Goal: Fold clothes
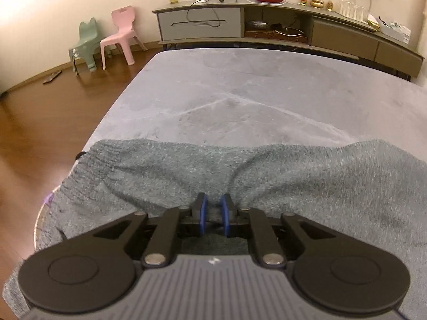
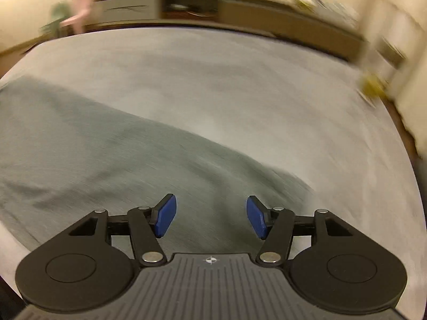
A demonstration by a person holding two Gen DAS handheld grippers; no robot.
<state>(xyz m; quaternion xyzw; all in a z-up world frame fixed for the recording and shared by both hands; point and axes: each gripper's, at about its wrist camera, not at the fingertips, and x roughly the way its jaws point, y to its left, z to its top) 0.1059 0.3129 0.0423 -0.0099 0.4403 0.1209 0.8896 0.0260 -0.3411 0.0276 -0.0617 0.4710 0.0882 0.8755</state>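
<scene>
A grey knitted garment [image 1: 186, 170] lies across the near part of a table covered in light grey cloth [image 1: 240, 93]. My left gripper [image 1: 214, 208] is shut on a bunched fold of the garment, which puckers toward the blue pads [image 1: 203, 213]. The right wrist view is blurred by motion. There the same garment [image 2: 106, 144] stretches from the left edge to under my right gripper [image 2: 210, 213], which is open with its blue pads [image 2: 166, 214] wide apart above the fabric and nothing between them.
A long low sideboard [image 1: 267, 24] with fruit, glasses and a cable stands beyond the table's far edge. A pink chair [image 1: 120, 37] and a green chair [image 1: 85, 45] stand on the wooden floor [image 1: 53, 122] at the left. The garment's left end hangs near the table's left edge.
</scene>
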